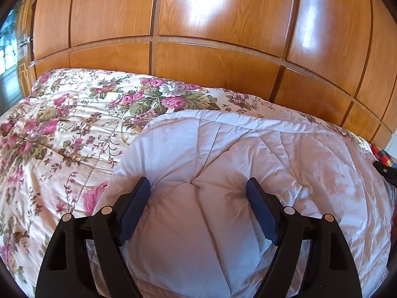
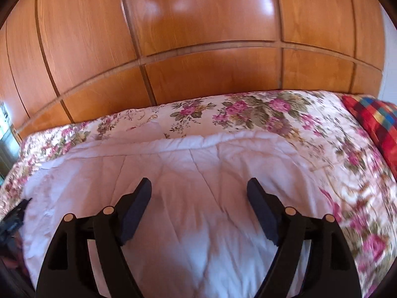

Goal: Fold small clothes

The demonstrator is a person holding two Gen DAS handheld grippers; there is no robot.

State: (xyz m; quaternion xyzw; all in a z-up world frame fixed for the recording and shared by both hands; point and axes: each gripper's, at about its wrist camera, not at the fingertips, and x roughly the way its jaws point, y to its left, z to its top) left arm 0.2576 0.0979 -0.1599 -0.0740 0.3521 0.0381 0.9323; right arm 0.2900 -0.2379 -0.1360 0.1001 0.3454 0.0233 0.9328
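Note:
A white quilted padded cloth [image 1: 248, 164] lies spread on a floral bedspread [image 1: 54, 129]. My left gripper [image 1: 198, 186] is open and empty, its jaws wide apart just above the cloth's near left part. My right gripper [image 2: 199, 186] is open and empty over the same white cloth [image 2: 173, 168], near its middle. The right wrist view is motion-blurred. A dark shape at the left edge of the right wrist view [image 2: 15, 216] looks like the other gripper. A dark shape also shows at the right edge of the left wrist view [image 1: 385, 173].
A wooden panelled wardrobe [image 1: 198, 37] stands behind the bed, also in the right wrist view [image 2: 198, 49]. A red multicoloured checked cushion [image 2: 374, 124] lies at the bed's right end, its corner seen in the left wrist view [image 1: 384, 154]. The floral bedspread [image 2: 273, 114] surrounds the cloth.

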